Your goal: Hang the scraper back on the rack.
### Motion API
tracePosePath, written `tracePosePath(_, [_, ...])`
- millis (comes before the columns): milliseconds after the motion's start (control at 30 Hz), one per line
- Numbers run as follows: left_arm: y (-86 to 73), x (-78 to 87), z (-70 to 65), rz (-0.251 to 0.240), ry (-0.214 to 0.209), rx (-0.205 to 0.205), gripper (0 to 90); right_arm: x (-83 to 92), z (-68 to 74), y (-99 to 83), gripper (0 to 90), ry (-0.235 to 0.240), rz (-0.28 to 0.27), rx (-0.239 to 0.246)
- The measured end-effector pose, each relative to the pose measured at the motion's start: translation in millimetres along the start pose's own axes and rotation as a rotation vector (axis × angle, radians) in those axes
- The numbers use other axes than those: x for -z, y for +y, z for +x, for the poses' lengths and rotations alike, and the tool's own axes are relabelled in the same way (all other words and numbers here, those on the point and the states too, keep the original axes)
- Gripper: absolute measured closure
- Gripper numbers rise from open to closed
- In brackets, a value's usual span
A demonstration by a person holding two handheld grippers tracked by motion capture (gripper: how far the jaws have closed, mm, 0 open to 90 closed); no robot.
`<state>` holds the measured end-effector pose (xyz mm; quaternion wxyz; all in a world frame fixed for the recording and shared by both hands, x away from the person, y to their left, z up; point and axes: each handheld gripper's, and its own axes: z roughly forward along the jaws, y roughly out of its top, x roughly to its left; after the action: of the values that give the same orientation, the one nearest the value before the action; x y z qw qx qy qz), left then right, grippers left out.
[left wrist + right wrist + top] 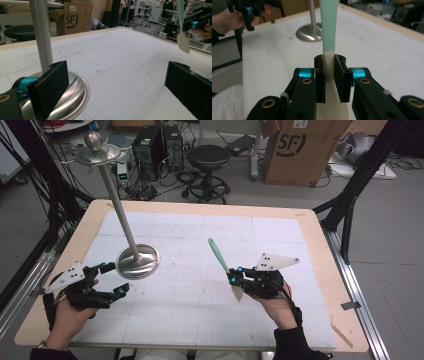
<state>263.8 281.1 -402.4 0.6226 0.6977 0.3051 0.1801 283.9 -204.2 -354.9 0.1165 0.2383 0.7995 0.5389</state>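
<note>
I hold the spatula (220,258) clamped in my right gripper (235,279), left gripper (114,280) spread open beside the stand's base (138,261) at 10 o'clock, so next I'd probably steady that stand.

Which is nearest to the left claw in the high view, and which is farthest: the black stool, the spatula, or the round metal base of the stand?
From the left claw:
1. Metal base, right beside it on the table.
2. Spatula, across the table, held in the right claw.
3. Black stool, on the floor beyond the table's far edge.
</note>
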Motion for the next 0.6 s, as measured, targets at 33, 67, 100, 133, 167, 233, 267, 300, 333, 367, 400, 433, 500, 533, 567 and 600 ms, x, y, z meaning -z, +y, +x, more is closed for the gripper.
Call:
tracePosePath(33, [0.0, -0.6, -0.2, 0.001, 0.000, 0.000, 6.0, -0.3, 1.7, 1.6, 80.4, -0.007, -0.019, 0.002])
tracePosePath(67, [-0.1, -1.1, -0.3, 0.003, 0.000, 0.002, 6.0, -1.2, 3.9, 5.1, 80.4, -0.012, -0.059, -0.001])
tracePosePath(100, [-0.2, -1.7, -0.2, 0.003, -0.002, 0.001, 6.0, -1.2, 3.9, 5.1, 80.4, -0.012, -0.059, -0.001])
tracePosePath(133, [-0.3, -2.1, 0.1, 0.006, -0.003, -0.001, 6.0, -2.1, 4.5, 7.0, 80.4, -0.015, -0.081, -0.005])
tracePosePath(167, [-0.5, -2.3, 0.3, 0.008, 0.000, -0.001, 6.0, -3.3, 5.1, 9.1, 80.4, -0.021, -0.095, -0.013])
tracePosePath(233, [-0.8, -2.3, 0.3, 0.008, 0.000, 0.002, 6.0, -7.3, 6.0, 13.6, 80.4, -0.029, -0.108, -0.021])
tracePosePath(267, [-1.0, -2.0, 0.5, 0.007, 0.000, 0.001, 6.0, -9.6, 6.7, 15.8, 80.4, -0.031, -0.112, -0.022])
tracePosePath(300, [-1.0, -1.6, 0.4, 0.008, 0.000, 0.003, 6.0, -12.2, 7.2, 18.1, 80.4, -0.041, -0.118, -0.024])
tracePosePath(333, [-1.3, -1.2, 0.3, 0.006, -0.001, 0.006, 6.0, -17.6, 8.4, 22.5, 80.4, -0.079, -0.125, -0.029])
tracePosePath(367, [-1.5, -0.9, 0.4, 0.006, 0.000, 0.005, 6.0, -17.6, 8.4, 22.5, 80.4, -0.079, -0.125, -0.029])
tracePosePath(400, [-1.7, -0.7, 0.4, 0.006, 0.000, 0.004, 6.0, -20.4, 9.3, 24.6, 80.4, -0.103, -0.130, -0.036])
tracePosePath(433, [-1.9, -0.3, 0.1, 0.006, 0.001, 0.005, 6.0, -23.3, 9.3, 26.8, 80.4, -0.123, -0.136, -0.042])
tracePosePath(500, [-2.2, 0.6, 0.0, 0.004, 0.005, 0.003, 6.0, -28.7, 10.6, 31.2, 80.4, -0.163, -0.149, -0.048])
tracePosePath(533, [-2.2, 1.2, 0.0, 0.004, 0.006, 0.002, 6.0, -31.7, 10.2, 33.6, 80.4, -0.166, -0.155, -0.052])
tracePosePath(567, [-2.2, 1.7, -0.1, 0.003, 0.007, 0.002, 6.0, -34.6, 10.1, 36.2, 80.4, -0.166, -0.160, -0.057])
tracePosePath(600, [-2.2, 2.0, -0.3, 0.002, 0.006, 0.004, 6.0, -37.8, 9.6, 39.0, 80.4, -0.159, -0.166, -0.055])
